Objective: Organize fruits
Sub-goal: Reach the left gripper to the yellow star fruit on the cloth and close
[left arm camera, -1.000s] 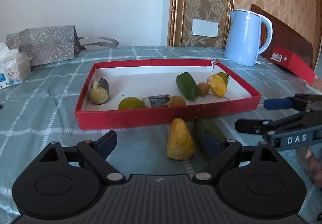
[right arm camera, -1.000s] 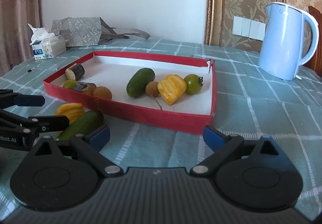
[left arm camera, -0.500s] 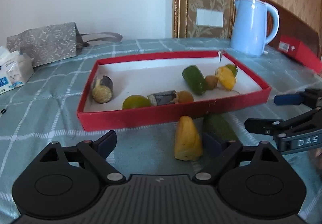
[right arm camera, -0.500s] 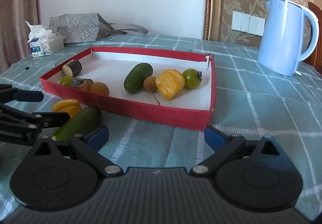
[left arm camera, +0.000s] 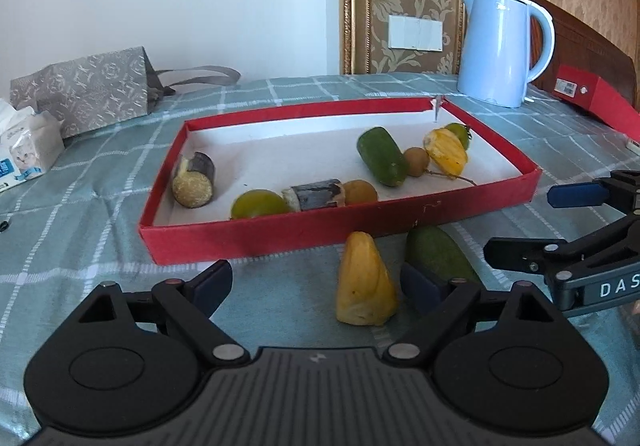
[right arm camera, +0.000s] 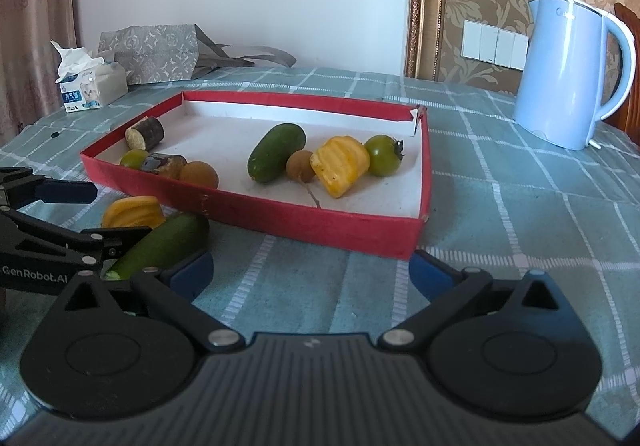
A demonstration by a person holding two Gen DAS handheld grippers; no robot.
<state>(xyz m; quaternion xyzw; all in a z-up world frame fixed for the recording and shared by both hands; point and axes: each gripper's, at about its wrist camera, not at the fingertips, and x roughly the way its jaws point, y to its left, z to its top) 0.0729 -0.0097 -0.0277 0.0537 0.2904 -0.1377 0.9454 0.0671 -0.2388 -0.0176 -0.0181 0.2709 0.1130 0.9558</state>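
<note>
Left gripper [left arm camera: 316, 282] now nearer the yellow fruit piece [left arm camera: 365, 280] and red tray [left arm camera: 256, 238], right gripper [right arm camera: 310, 272] likewise.

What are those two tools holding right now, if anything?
Nothing. The left tool and the right tool are both open and empty.

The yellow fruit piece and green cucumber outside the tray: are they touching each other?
Apart. The left wrist view shows a strip of tablecloth between the yellow fruit piece and the green cucumber. In the right wrist view they overlap, so nothing shows there.
</note>
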